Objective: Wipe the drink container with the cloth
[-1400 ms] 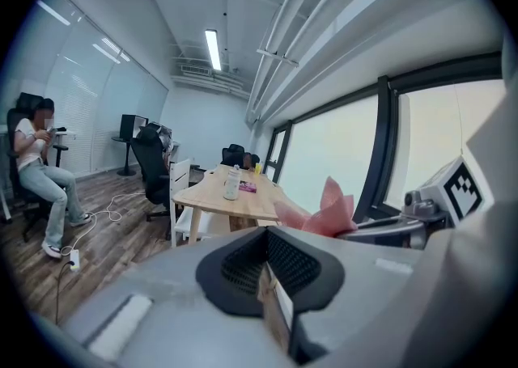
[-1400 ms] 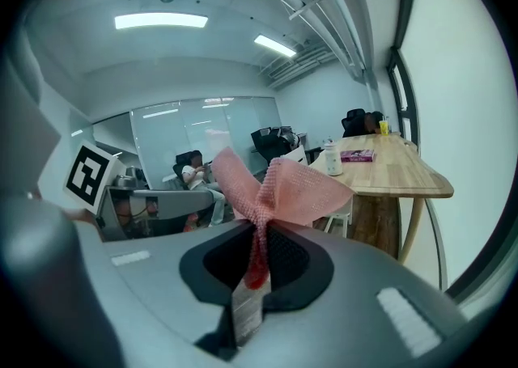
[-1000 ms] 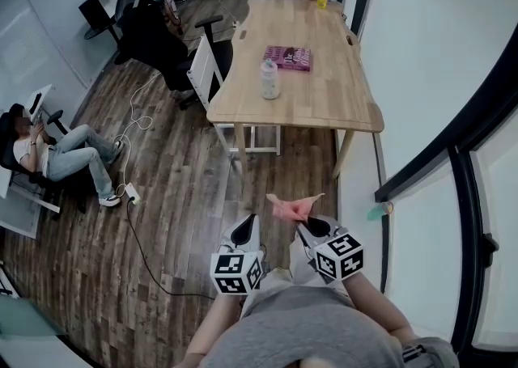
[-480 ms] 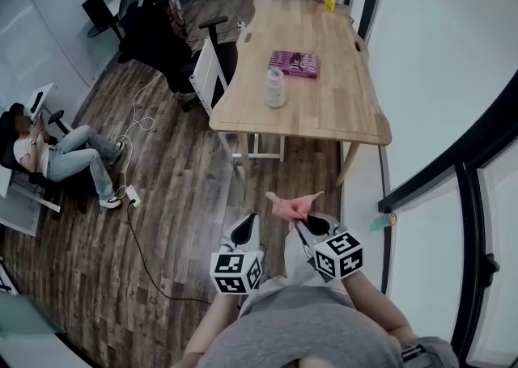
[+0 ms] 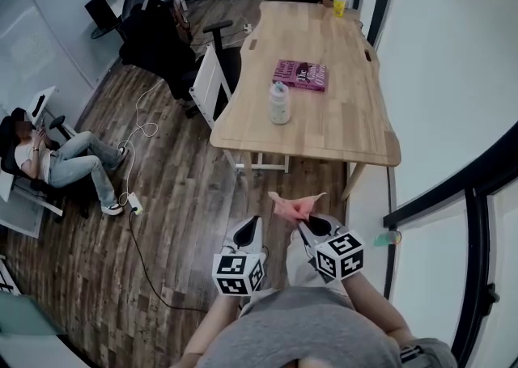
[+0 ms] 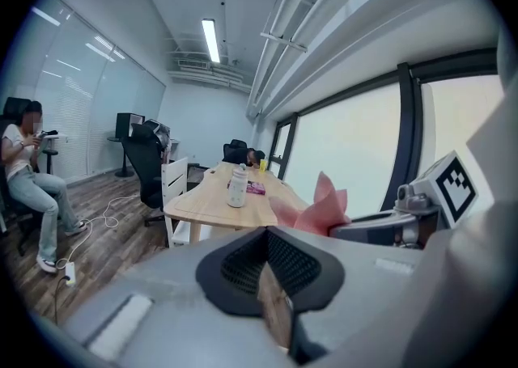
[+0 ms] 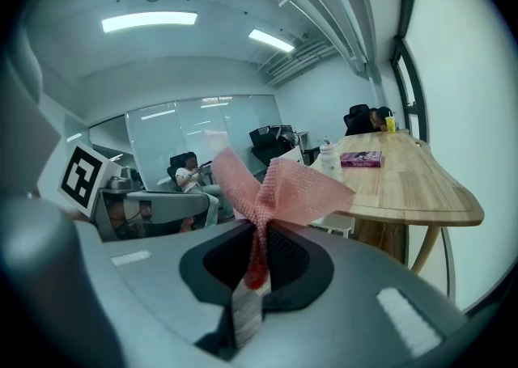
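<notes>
Right tongs [image 7: 257, 255] are clamping the pink cloth [image 7: 279, 184], its folds fanning above the jaws. Left tongs [image 6: 267, 277] are sitting pressed together, holding nothing. Drink container [image 5: 279, 103] is standing upright on the tabletop [image 5: 348, 128], just on the near side of the book [image 5: 301, 74]. It is lying well ahead of both tongs, neither clearly nearer. It is looking pale and capped, long axis running vertical.

Long wooden table [image 5: 340, 120] on dark plank floor [image 5: 178, 196]. Carries upright drink container [image 5: 279, 103] toward its left side, magenta book [image 5: 301, 74] flat just beyond, cup of yellow drink [image 5: 339, 6] at far end. On floor left of table, white cable [image 5: 143, 125] and power strip [image 5: 133, 202].
</notes>
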Action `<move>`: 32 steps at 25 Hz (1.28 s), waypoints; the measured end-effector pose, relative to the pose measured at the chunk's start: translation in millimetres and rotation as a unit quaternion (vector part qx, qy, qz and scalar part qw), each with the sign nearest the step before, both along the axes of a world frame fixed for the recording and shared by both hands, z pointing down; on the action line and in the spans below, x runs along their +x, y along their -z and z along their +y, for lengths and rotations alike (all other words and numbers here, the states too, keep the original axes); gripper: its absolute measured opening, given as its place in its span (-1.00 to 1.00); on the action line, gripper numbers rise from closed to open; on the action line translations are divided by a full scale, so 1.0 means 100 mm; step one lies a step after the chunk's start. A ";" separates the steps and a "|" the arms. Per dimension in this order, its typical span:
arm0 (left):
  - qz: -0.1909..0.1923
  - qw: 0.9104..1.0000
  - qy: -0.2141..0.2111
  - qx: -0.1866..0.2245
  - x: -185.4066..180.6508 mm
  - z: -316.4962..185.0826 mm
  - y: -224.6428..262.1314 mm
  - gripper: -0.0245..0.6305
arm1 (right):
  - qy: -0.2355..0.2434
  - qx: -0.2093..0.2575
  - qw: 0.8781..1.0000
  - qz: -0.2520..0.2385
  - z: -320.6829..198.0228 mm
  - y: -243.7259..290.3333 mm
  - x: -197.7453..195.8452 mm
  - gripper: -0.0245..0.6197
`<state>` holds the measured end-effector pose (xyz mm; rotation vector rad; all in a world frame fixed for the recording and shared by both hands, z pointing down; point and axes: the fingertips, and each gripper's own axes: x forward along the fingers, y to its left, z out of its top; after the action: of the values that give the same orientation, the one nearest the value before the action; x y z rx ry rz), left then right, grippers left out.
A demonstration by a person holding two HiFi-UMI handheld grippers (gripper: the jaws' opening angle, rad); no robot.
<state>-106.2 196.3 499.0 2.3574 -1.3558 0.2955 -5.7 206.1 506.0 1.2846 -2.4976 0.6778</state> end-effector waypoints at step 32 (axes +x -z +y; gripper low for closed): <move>-0.008 0.999 0.045 0.014 0.77 -2.46 0.19 -0.92 | 0.043 0.017 0.999 -0.011 -2.62 0.21 0.79 -0.85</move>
<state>-29.2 -49.5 479.9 2.3133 -1.4771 0.2721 72.8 -55.9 485.5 1.1784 -2.5756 0.6345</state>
